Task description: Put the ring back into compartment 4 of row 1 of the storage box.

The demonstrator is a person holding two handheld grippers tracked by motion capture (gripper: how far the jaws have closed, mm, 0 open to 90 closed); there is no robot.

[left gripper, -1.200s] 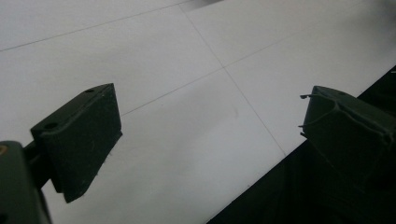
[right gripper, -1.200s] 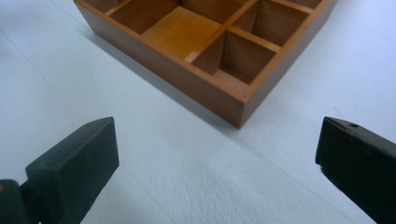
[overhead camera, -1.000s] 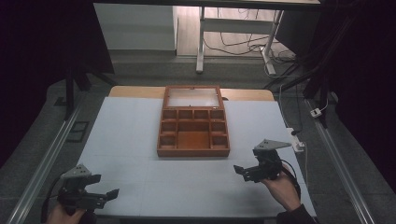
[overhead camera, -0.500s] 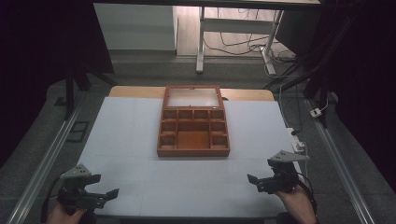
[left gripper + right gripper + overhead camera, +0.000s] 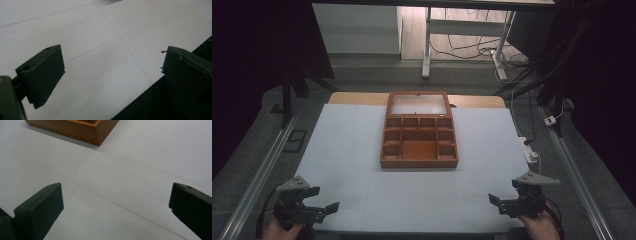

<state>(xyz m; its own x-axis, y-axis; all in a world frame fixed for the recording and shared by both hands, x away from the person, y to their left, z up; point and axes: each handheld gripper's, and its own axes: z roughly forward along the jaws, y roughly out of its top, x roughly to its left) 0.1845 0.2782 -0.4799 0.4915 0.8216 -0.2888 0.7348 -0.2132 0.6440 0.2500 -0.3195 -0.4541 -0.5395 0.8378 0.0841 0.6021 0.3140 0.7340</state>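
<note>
A brown wooden box (image 5: pixel 419 150) with several small compartments sits in the middle of the white table, its glass-panelled lid (image 5: pixel 418 104) tipped open at the far side. I can make out nothing inside the compartments. My left gripper (image 5: pixel 323 199) hovers at the front left corner of the table, open, with nothing between its jaws (image 5: pixel 112 72). At the front right, my right gripper (image 5: pixel 504 196) is open too, holding nothing. In the right gripper view (image 5: pixel 116 202) the near corner of the box (image 5: pixel 82 130) shows beyond the spread jaws.
The white table sheet (image 5: pixel 352 145) has thin seam lines. Its front edge (image 5: pixel 150 85) runs just under the left gripper. A white power strip (image 5: pixel 528 148) lies at the right edge. Metal rails (image 5: pixel 267 165) flank both sides, and a desk frame (image 5: pixel 427 45) stands beyond the table.
My right gripper has drawn back from beside the box toward the person, to the table's front right. The left gripper has stayed put.
</note>
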